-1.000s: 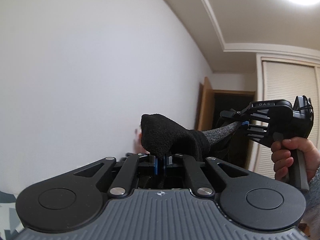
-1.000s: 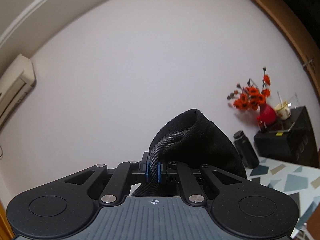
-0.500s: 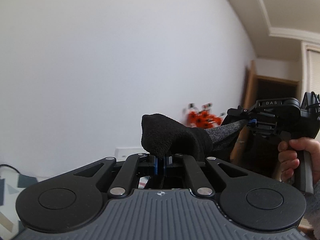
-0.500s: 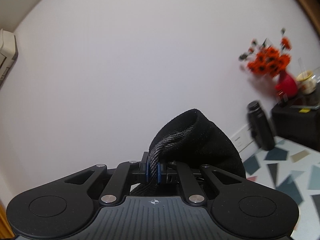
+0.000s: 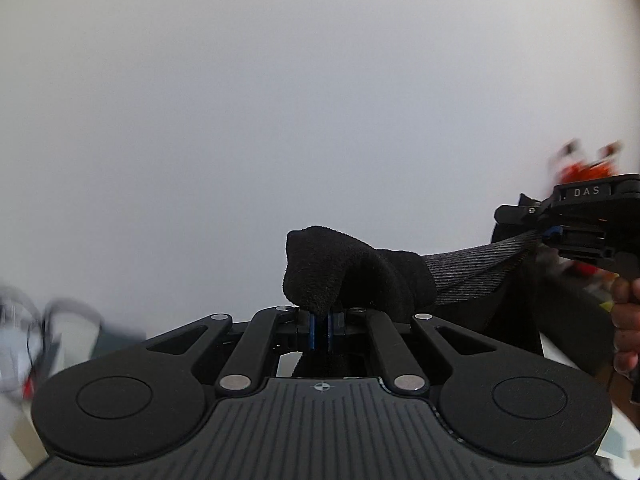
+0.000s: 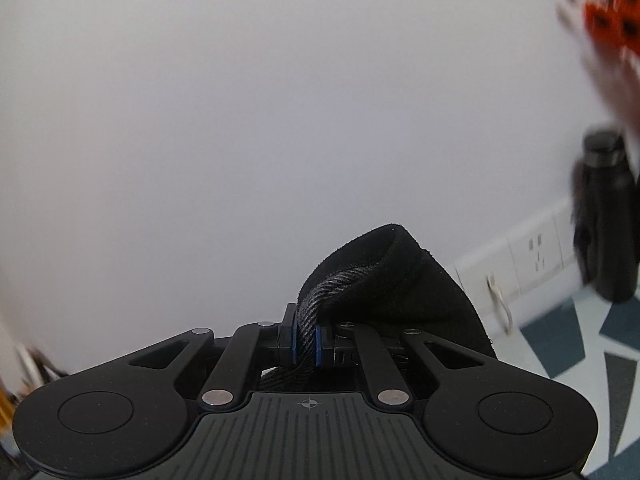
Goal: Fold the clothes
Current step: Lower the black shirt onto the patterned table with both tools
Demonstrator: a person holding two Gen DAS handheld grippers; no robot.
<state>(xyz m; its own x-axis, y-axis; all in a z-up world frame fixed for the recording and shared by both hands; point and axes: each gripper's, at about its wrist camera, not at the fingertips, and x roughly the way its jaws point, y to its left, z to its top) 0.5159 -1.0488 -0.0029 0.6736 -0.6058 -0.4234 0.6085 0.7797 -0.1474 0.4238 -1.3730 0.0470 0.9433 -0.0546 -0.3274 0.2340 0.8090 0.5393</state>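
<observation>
Black fleecy garment with a grey twill band hangs in the air, pinched at both ends: the left tongs are closed tight on a bunched black fold, and the right tongs are closed on the grey twill edge. In the left wrist view the twill band runs taut from the bunch across to the right tongs, whose handle a hand grips. Behind everything stands a plain white wall. Further out, blurred, are a matte black bottle beside a white wall socket, orange flowers, and a patterned teal and white tabletop.
</observation>
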